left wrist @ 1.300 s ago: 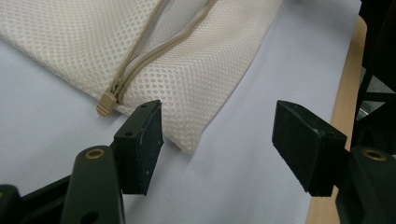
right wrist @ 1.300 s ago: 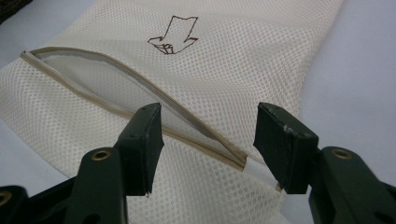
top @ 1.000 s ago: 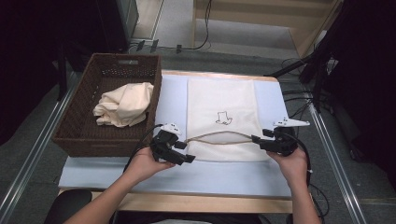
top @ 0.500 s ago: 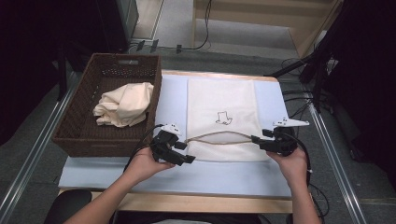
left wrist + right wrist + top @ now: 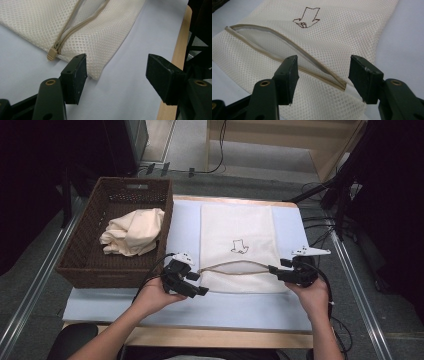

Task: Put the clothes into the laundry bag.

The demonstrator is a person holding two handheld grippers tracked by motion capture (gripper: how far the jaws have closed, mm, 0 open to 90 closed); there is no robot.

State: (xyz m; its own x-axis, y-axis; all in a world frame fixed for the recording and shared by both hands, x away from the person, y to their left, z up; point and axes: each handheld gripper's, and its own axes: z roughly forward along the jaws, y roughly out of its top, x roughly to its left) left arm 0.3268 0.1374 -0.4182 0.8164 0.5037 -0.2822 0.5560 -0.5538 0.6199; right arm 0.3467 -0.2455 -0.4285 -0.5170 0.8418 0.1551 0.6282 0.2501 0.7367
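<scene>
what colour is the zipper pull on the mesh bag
Tan, a shade darker than the cream mesh bag. The zipper pull shows best in the left gripper view.

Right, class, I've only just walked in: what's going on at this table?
A person holds tongs in each hand at the near corners of a mesh bag lying flat on the table. The left tongs and right tongs are both open, gripping nothing. The bag's zipper is undone, its mouth gaping. A crumpled cloth lies in the basket to the left.

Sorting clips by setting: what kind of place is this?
Probably a lab or recording workspace, not a home: bare table under a blue mat, cables on the floor, metal rails alongside, a claw in each hand.
</scene>
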